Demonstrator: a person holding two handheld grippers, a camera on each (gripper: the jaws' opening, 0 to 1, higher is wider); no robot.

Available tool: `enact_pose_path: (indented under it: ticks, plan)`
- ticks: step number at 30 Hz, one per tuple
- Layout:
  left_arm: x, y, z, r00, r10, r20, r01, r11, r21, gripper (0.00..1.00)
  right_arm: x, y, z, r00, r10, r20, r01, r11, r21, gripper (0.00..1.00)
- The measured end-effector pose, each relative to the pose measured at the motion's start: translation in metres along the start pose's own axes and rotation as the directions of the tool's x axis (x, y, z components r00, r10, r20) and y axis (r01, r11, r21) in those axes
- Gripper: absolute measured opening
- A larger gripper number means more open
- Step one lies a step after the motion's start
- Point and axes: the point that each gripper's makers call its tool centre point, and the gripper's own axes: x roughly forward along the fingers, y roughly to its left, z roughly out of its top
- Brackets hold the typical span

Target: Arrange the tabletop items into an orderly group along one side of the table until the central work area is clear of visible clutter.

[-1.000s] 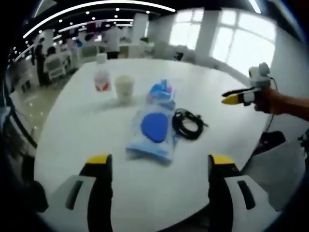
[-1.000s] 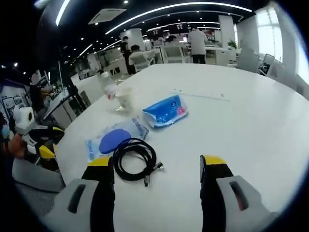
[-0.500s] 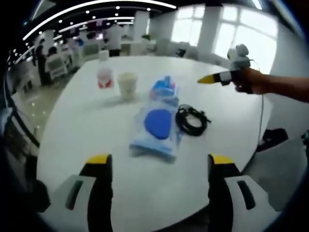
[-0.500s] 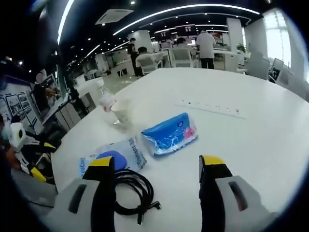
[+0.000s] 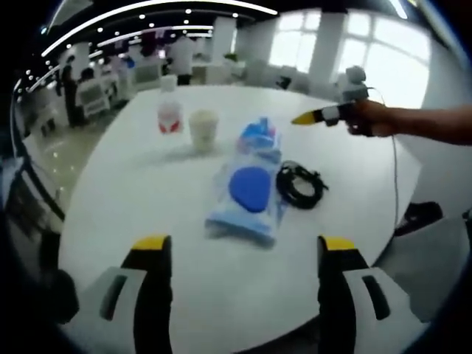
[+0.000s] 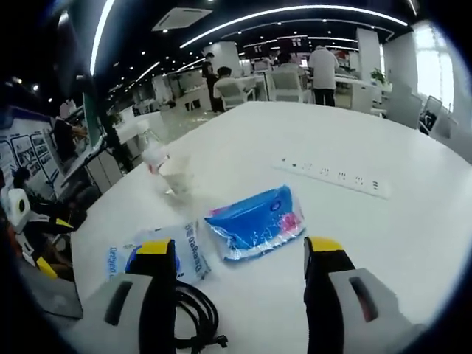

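On the round white table (image 5: 133, 184) lie a blue tissue pack (image 5: 259, 138), a clear bag holding a blue disc (image 5: 249, 190) and a coiled black cable (image 5: 301, 184). A paper cup (image 5: 203, 130) and a small bottle (image 5: 169, 116) stand behind them. My left gripper (image 5: 245, 247) is open at the table's near edge, with nothing between its jaws. My right gripper (image 6: 240, 247) is open too, hovering just short of the tissue pack (image 6: 256, 222), with the cable (image 6: 193, 317) and the bag (image 6: 190, 249) low on its left. A hand holds the right gripper (image 5: 317, 116) above the table's right side.
A white power strip (image 6: 332, 175) lies on the table beyond the tissue pack. The cup (image 6: 177, 177) and bottle (image 6: 155, 155) stand near the table's left edge. My left gripper (image 6: 53, 243) sits off that edge. Desks, chairs and people fill the room behind.
My right gripper has moved forward over the table, past the cable and toward the tissue pack. The left gripper has stayed at the near edge.
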Motion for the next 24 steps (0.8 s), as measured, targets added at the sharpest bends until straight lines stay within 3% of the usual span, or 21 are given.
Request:
enact_pose_path:
  ticks: [8, 11, 18, 21, 24]
  plan:
    - [-0.002, 0.002, 0.001, 1.0, 0.009, 0.002, -0.009, 1.0, 0.0, 0.78, 0.016, -0.016, 0.003, 1.0, -0.001, -0.028, 0.001, 1.0, -0.018, 0.71]
    - [-0.002, 0.004, 0.001, 1.0, 0.014, 0.0, -0.014, 1.0, 0.002, 0.78, 0.048, -0.044, 0.011, 0.999, -0.001, -0.041, 0.0, 1.0, -0.02, 0.71]
    - [-0.002, 0.004, 0.0, 1.0, 0.017, -0.01, -0.017, 1.0, 0.014, 0.78, 0.071, -0.054, 0.025, 0.999, 0.007, -0.041, -0.007, 1.0, 0.002, 0.7]
    - [-0.001, 0.0, 0.0, 1.0, 0.002, -0.006, -0.002, 1.0, 0.012, 0.79, 0.087, -0.062, 0.029, 0.999, -0.008, -0.049, 0.012, 0.997, 0.081, 0.69]
    - [0.0, -0.001, -0.001, 1.0, 0.001, -0.015, 0.0, 1.0, 0.024, 0.8, 0.09, -0.064, 0.032, 0.999, -0.006, -0.044, 0.01, 0.996, 0.09, 0.69]
